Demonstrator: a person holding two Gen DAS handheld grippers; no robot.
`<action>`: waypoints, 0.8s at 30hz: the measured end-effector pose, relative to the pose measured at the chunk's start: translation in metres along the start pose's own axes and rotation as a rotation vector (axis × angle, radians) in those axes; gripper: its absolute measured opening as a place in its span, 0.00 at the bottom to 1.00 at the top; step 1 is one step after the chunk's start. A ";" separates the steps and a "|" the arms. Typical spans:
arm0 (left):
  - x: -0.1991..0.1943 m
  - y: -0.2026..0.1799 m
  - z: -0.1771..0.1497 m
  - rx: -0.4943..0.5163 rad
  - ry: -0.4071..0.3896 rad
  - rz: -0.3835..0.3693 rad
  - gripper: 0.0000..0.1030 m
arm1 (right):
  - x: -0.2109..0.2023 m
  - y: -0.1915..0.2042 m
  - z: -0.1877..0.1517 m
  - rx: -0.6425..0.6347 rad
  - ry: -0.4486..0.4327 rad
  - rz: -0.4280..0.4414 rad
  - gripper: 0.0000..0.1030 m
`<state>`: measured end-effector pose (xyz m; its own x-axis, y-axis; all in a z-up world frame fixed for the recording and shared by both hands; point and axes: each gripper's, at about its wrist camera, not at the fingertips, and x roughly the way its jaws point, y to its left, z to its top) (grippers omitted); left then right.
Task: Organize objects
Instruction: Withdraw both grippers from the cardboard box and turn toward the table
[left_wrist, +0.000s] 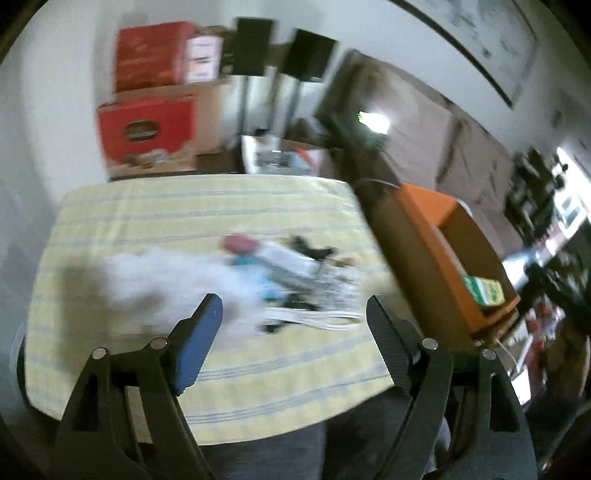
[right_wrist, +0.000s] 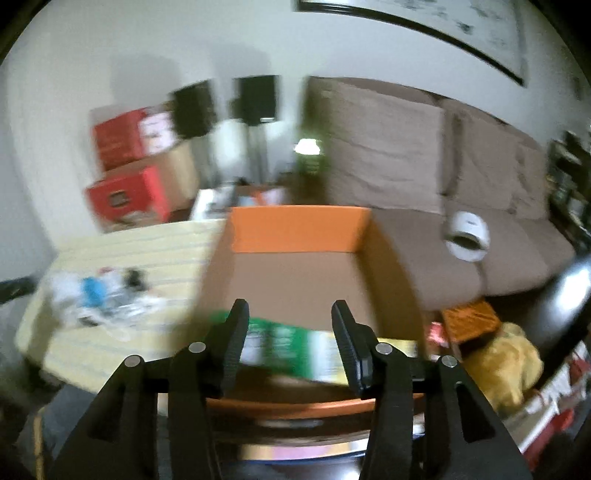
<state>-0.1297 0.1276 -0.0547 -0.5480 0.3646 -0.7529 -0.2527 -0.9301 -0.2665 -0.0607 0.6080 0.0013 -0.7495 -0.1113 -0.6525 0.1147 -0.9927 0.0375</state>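
A blurred pile of small objects (left_wrist: 288, 273) lies on the yellow striped tablecloth (left_wrist: 184, 206): white stuff, a pink and blue item, black bits. My left gripper (left_wrist: 293, 304) is open and empty just short of the pile. An orange cardboard box (left_wrist: 436, 258) stands at the table's right edge with a green and yellow packet (left_wrist: 484, 290) inside. My right gripper (right_wrist: 290, 310) is open above the box (right_wrist: 295, 229), with the green packet (right_wrist: 284, 343) lying below between its fingers. The pile also shows in the right wrist view (right_wrist: 99, 295).
Red cartons (left_wrist: 147, 129) and black speakers on stands (left_wrist: 255, 48) stand behind the table. A brown sofa (right_wrist: 424, 177) with a white object (right_wrist: 467, 236) is to the right. A yellow bag (right_wrist: 506, 362) and clutter lie on the floor.
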 end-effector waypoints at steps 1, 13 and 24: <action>-0.001 0.015 0.001 -0.011 0.001 0.013 0.76 | -0.002 0.016 -0.001 -0.020 0.005 0.068 0.51; 0.034 0.109 -0.021 -0.131 0.076 0.069 0.86 | 0.065 0.141 -0.041 -0.027 0.197 0.208 0.57; 0.063 0.136 -0.031 -0.150 0.153 0.000 0.86 | 0.157 0.198 -0.058 -0.061 0.271 0.065 0.57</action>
<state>-0.1741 0.0224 -0.1567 -0.4178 0.3639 -0.8325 -0.1249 -0.9306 -0.3441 -0.1177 0.3962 -0.1375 -0.5390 -0.1501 -0.8288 0.2025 -0.9782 0.0455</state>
